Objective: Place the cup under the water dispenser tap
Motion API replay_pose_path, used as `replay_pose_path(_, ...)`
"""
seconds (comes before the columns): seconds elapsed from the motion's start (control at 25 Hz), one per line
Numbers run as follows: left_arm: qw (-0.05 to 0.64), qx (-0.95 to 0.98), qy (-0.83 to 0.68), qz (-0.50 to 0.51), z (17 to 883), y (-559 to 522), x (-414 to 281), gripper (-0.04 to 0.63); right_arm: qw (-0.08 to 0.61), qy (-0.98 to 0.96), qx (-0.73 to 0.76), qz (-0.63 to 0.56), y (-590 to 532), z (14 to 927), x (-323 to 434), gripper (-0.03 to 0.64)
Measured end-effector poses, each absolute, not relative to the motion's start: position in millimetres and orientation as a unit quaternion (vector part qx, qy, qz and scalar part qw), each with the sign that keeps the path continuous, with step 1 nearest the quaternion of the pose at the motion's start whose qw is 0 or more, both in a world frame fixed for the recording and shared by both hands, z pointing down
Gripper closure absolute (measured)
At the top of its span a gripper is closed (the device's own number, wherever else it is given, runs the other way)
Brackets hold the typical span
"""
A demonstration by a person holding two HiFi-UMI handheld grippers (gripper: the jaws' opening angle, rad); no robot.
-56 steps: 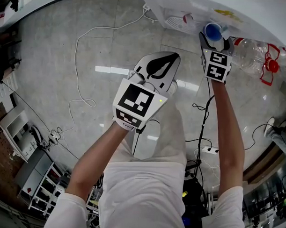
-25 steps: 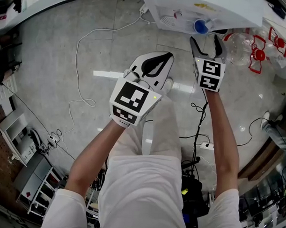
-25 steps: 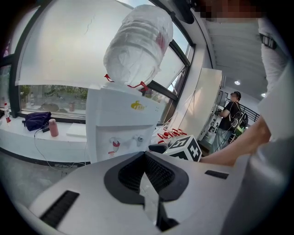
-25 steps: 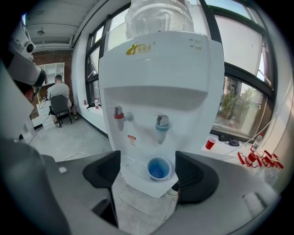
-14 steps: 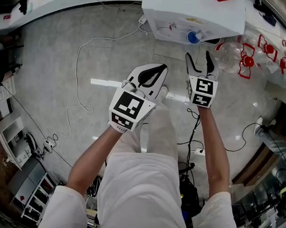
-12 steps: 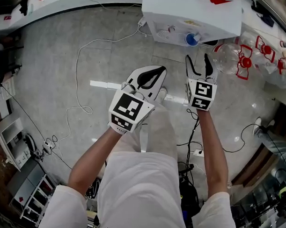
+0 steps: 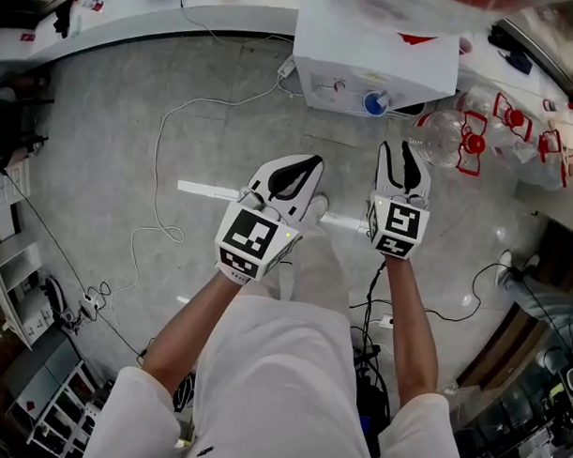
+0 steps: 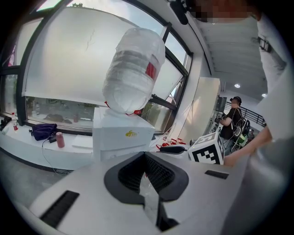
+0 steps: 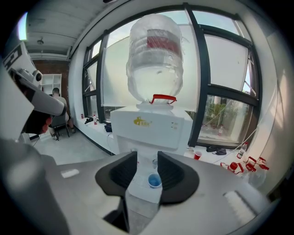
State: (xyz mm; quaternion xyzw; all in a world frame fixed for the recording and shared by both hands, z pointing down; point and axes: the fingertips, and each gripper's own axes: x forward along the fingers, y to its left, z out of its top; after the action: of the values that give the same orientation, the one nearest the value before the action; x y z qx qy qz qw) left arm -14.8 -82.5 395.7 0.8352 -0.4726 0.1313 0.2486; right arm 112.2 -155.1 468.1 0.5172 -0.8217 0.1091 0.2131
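Note:
The blue cup stands on the drip tray of the white water dispenser, under its taps. My right gripper is drawn back from it over the floor, its jaws closing with nothing between them. In the right gripper view the cup shows far off through the narrow gap of that gripper. My left gripper hangs beside it on the left, shut and empty, tips together. A large water bottle sits upside down on the dispenser.
Empty bottles with red handles lie on the floor right of the dispenser. A white cable loops over the grey floor at the left. A white counter runs along the window. A person stands far off.
My right gripper let go of the cup at the dispenser and pulled back, and its jaws have narrowed. Both grippers have come away from the dispenser and risen; the left stayed shut.

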Motion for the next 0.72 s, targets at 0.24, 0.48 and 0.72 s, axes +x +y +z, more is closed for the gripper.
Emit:
replay_pose_path(0.24, 0.238, 0.835, -0.481, 0.122, 369.6, -74.7, -22.6, 0.595, 0.185, -0.822, 0.531, 0.095, -141.5, 423.9, 112.4, 0.531)
replay_pose_path(0.48, 0.227, 0.836, -0.488, 0.111, 344.0, -66.2, -26.6, 0.595, 0.174, -0.823, 0.536, 0.070, -118.3, 378.5, 119.9, 0.557)
replay_pose_path(0.72, 0.213, 0.837, -0.496, 0.092, 312.4, -58.7, -31.6, 0.595, 0.145, -0.826, 0.543, 0.055, -103.4, 324.7, 127.5, 0.601)
